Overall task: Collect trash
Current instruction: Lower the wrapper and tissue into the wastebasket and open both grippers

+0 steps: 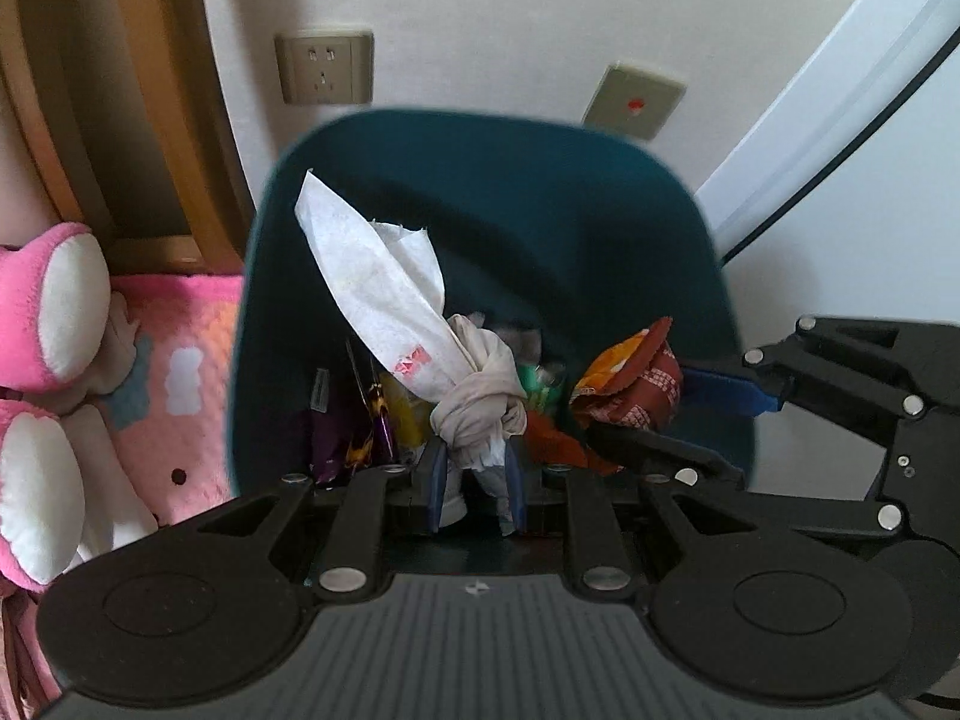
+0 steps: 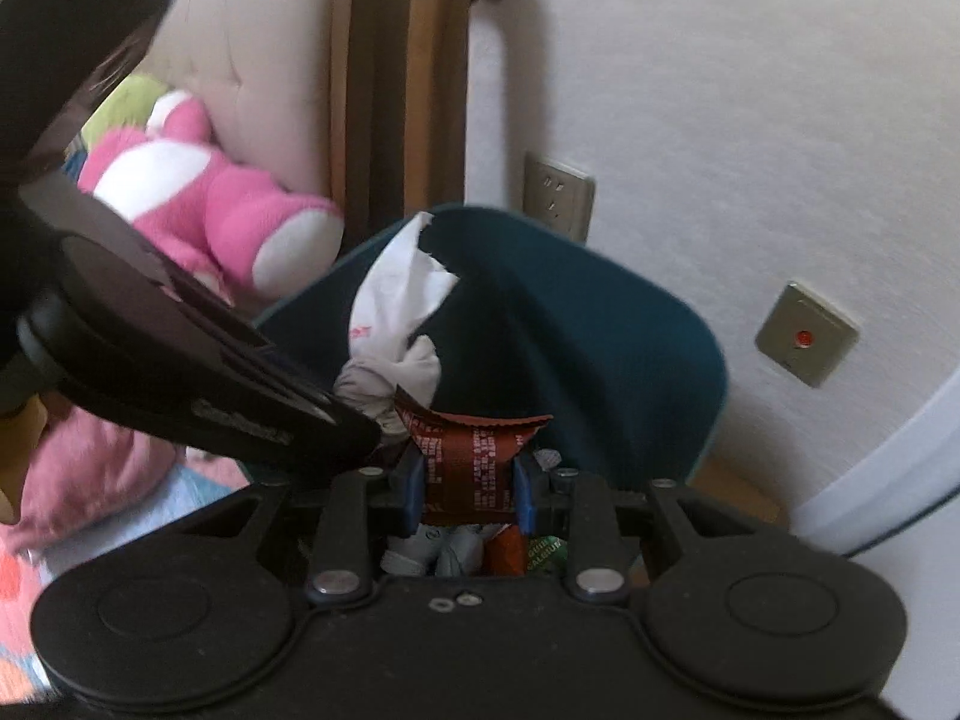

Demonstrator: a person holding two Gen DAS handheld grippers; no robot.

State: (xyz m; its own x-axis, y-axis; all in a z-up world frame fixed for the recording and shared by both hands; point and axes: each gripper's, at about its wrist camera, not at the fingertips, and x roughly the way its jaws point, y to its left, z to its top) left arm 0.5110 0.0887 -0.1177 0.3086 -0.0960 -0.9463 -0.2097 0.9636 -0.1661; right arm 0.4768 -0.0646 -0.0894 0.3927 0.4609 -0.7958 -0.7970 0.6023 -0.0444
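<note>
- A home bedroom: a padded headboard point(image 2: 264, 102) and pink plush toy point(image 2: 210, 192) left of the gripper.
- Ahead, a wall socket point(image 1: 324, 67) above a teal bin point(image 1: 540, 228).

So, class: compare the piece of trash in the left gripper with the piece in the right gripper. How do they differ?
The left gripper holds a white knotted bag; the right gripper holds a reddish-brown snack wrapper. The bag is long and sticks up past the fingers, while the wrapper is short and flat. The bag is tied in a knot; the wrapper is torn open. Both are pinched over the dark teal bin.
</note>
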